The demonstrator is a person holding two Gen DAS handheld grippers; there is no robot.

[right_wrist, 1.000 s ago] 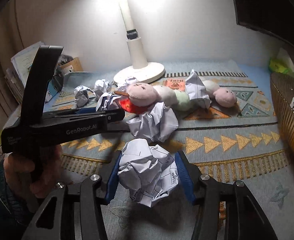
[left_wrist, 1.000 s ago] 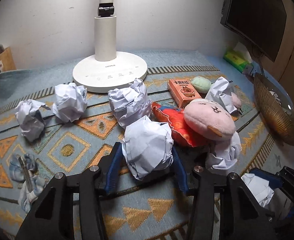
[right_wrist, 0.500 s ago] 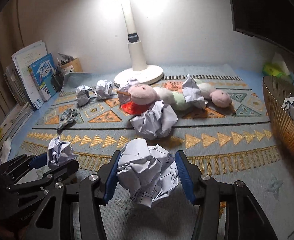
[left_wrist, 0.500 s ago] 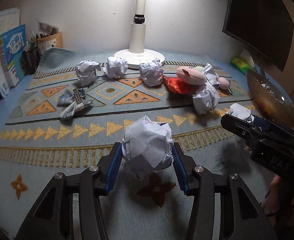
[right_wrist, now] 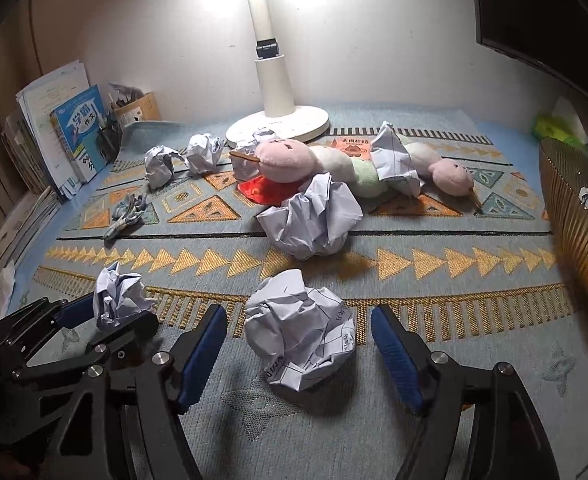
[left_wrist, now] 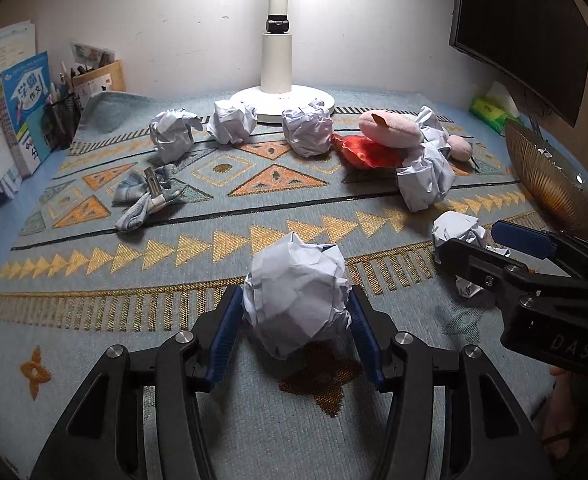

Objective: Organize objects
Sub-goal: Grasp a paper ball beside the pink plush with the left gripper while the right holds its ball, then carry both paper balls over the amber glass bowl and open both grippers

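Crumpled white paper is everywhere on this patterned mat, and both hands are working it at once. The left gripper is easing its jaws apart, its blue pads only just touching the sides of a paper ball low at the mat's front edge. The right gripper is opening too, pads clearly off its own paper wad, which is sitting loose on the mat between them.

So those 2 look freshly set down at the front. Plenty is left, I'd say: 3 more paper balls are waiting near the lamp base, a bigger crumple is lying mid-mat, another sheet is draped over the long plush toy, and a folded cloth is lying off to the left. At least 1 wad is already sitting in the gold ribbed basket on the right, so that may be where these are heading.

Writing: "DAS" is showing on the right gripper's body, Chinese characters on a blue book, and an orange packet's print is too small to read.
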